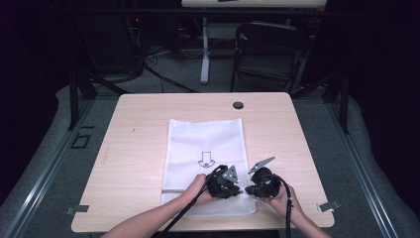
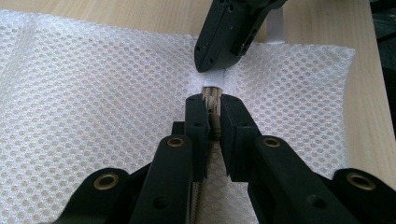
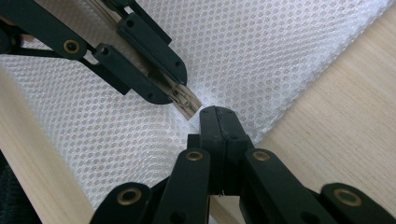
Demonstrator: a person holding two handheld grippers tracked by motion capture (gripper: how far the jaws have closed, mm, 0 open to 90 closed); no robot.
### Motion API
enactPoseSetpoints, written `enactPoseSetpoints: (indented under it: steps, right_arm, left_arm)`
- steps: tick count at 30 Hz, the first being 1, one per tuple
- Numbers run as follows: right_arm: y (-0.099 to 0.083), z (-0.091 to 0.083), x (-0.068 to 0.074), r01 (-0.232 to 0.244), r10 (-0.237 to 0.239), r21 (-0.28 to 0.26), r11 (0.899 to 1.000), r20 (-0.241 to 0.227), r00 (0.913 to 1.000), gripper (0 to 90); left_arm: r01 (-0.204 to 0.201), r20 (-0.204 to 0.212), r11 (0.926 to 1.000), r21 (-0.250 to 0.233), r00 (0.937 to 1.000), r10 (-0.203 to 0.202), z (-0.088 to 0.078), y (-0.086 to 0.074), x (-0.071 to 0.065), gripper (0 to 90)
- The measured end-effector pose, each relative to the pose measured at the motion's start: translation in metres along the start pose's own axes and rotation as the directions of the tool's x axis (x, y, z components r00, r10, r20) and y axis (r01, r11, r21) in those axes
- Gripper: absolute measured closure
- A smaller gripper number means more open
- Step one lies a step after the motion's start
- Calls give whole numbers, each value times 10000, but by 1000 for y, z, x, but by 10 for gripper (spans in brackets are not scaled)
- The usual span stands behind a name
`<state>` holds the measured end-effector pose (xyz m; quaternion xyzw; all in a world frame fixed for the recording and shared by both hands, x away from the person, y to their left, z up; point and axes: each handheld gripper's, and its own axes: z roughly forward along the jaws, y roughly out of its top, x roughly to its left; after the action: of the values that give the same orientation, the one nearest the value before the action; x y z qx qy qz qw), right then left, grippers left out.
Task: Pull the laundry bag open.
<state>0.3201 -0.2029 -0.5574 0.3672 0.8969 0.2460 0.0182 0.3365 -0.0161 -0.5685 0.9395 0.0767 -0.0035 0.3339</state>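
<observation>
Two grippers meet low on a white mesh bag (image 1: 205, 148) that lies flat on a wooden table (image 1: 133, 148), its near end close to the table's front edge. From above, the spot where they meet is hidden under the black bodies, so the contact reads only from the gripper views. The left gripper (image 2: 213, 109) has its jaws nearly together on a small tan, brassy piece that looks like a zip slider (image 2: 213, 100); its shape is hard to make out between the jaws. Just beyond it a short white tab (image 2: 215, 79) runs under the tip of the right gripper (image 2: 219, 51), and how far that tab goes is hidden. In the right gripper view the right gripper (image 3: 218, 114) has its jaws pressed fully together at the bag's seam; whatever it pinches is covered by the jaws, so I cannot tell what it holds. The left gripper (image 3: 180, 95) comes in there from the upper left, its tips touching the same seam. In the high view both forearms enter from the bottom edge, cut off by it, the left hand (image 1: 198, 188) and right hand (image 1: 280, 196) angled inward toward each other. A black arrow (image 1: 206, 159) is printed on the bag just beyond the grippers.
</observation>
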Motion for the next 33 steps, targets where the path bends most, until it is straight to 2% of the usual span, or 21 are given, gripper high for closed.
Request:
enactPoseSetpoints:
  steps: [5, 10, 12, 14, 23, 27, 33]
  right_arm:
    - [0, 0, 0, -36, 35, -77, 10000, -83, 10000, 900]
    - [0, 0, -1, -26, 25, -58, 10000, -111, 9999, 900]
    - [-1, 0, -1, -102, 101, -96, 9999, -100, 9999, 900]
    - [0, 0, -1, -46, 46, -16, 10000, -81, 10000, 900]
    - [0, 0, -1, -111, 110, -50, 9999, -164, 9998, 900]
    - [0, 0, -1, -169, 167, -67, 9998, -202, 9997, 900]
    - [0, 0, -2, -75, 75, -17, 10000, -125, 9999, 900]
  left_arm:
    - [38, 61, 10000, -20, 10000, -38, -1, 0, 0, 822]
    - [-7, -28, 9998, 181, 10000, 7, -3, -1, 0, 822]
    - [220, 92, 9998, 33, 9997, -221, -5, -4, 2, 822]
    - [166, -29, 9998, 99, 9999, -166, -8, -6, 2, 823]
    - [214, -56, 9994, 261, 9998, -212, -14, -11, 3, 822]
    - [277, 29, 9995, 150, 9996, -278, -16, -13, 4, 822]
    - [282, -90, 9995, 131, 9996, -281, -19, -16, 4, 821]
